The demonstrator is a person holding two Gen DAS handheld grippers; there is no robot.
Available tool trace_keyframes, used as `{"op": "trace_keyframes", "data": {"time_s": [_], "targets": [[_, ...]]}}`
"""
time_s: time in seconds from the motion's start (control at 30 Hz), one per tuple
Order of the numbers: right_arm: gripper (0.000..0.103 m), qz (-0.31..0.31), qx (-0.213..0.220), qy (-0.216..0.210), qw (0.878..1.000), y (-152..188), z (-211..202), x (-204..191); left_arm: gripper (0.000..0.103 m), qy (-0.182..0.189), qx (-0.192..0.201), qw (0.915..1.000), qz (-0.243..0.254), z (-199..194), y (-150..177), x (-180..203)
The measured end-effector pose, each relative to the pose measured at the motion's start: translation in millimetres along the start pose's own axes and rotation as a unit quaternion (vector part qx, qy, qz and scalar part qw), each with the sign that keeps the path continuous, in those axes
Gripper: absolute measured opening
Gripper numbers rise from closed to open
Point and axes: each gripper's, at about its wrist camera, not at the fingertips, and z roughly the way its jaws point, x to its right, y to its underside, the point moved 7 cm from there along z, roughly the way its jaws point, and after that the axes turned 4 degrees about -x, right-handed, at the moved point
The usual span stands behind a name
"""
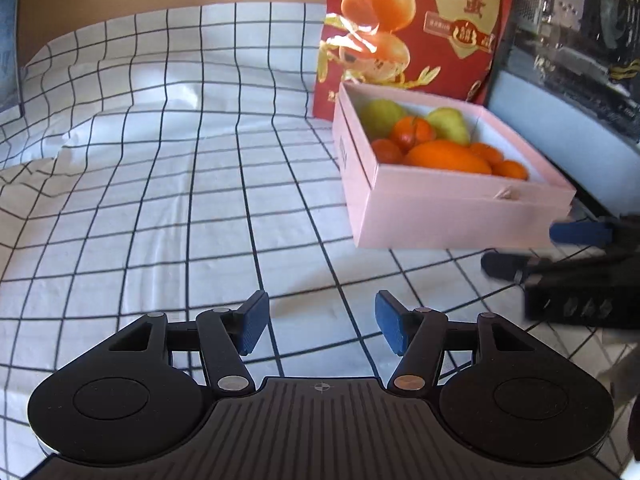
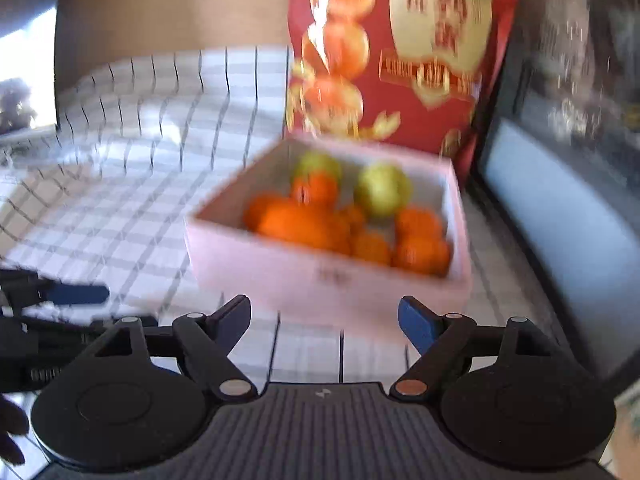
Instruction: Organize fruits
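Where the left wrist view begins, at the left and centre of the frame, a white checked cloth (image 1: pixel 168 184) lies wrinkled and bare. At the bottom centre the left gripper (image 1: pixel 322 326) hangs over it, its blue-padded jaws spread apart with nothing between them. To the upper right stands a pink box (image 1: pixel 452 208) holding orange fruits (image 1: pixel 448 156) and green fruits (image 1: pixel 382 114), with a red bag (image 1: pixel 420 28) upright just behind it. At the right edge the right gripper (image 1: pixel 568 248) shows, blurred, near the box's front corner. In the blurred right wrist view, that gripper's jaws stand wide at the bottom centre, released, just before the box in mid-frame.
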Motion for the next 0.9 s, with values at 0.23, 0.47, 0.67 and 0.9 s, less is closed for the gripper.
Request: {"op": "trace_keyframes", "data": {"time_s": [0.23, 0.47, 0.67, 0.9], "targets": [[0.092, 0.025, -0.035, 0.014, 0.999, 28, 30, 7, 0.067, -0.037, 0.027, 0.9987, 0.021, 2, 4, 12], [0.103, 0.043, -0.026, 0.000, 0.999, 31, 38, 19, 0.069, -0.049, 0.044, 0.9978, 0.011, 10, -3, 11], [0.103, 0.036, 0.008, -0.009, 0.999, 32, 40, 19, 0.069, -0.052, 0.045, 0.9976, 0.006, 10, -3, 11], [0.103, 0.036, 0.008, -0.009, 0.999, 31, 38, 19, 0.069, -0.050, 0.045, 0.9977, 0.006, 10, -3, 10]]}}
